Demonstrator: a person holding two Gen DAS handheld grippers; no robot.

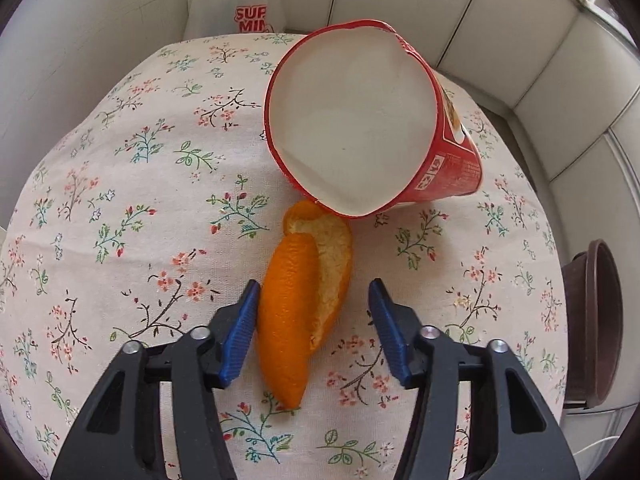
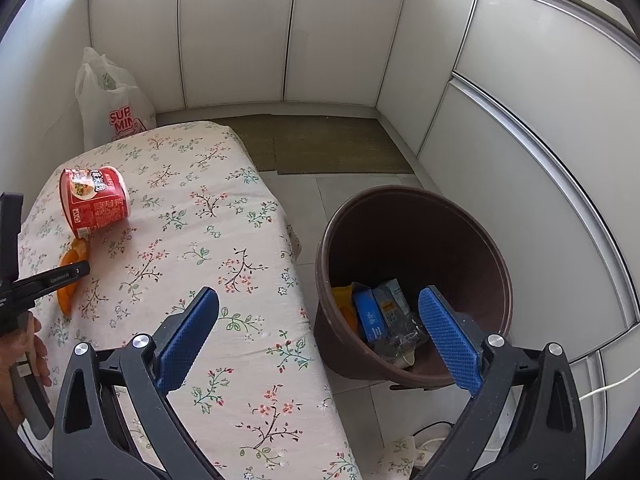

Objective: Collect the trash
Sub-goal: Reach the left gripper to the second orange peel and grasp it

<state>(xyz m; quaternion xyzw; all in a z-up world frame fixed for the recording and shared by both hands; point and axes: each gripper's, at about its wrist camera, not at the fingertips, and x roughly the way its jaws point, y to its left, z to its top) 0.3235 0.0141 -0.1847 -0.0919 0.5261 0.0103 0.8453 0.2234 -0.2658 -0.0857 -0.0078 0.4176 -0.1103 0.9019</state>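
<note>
Left hand-held gripper (image 1: 314,294) sits low over the floral desk (image 1: 132,208), its blue fingers spread on either side of the orange peel (image 1: 298,312); the left pad (image 1: 240,334) looks to be touching the rind, the right one stands clear, so nothing is gripped yet. I line up along the peel's length because it curls upward there and closing across that narrow width should catch it. Just beyond its far tip lies a red noodle cup (image 1: 360,120), tipped on its side with the mouth toward me, another piece to collect. My right hand-held gripper (image 2: 320,320) hangs wide open and empty, past the desk edge above the brown bin (image 2: 412,276), which stands on the floor close beside the desk and already holds wrappers. A white shopping bag (image 2: 112,100) stands behind the desk, against the wall.
</note>
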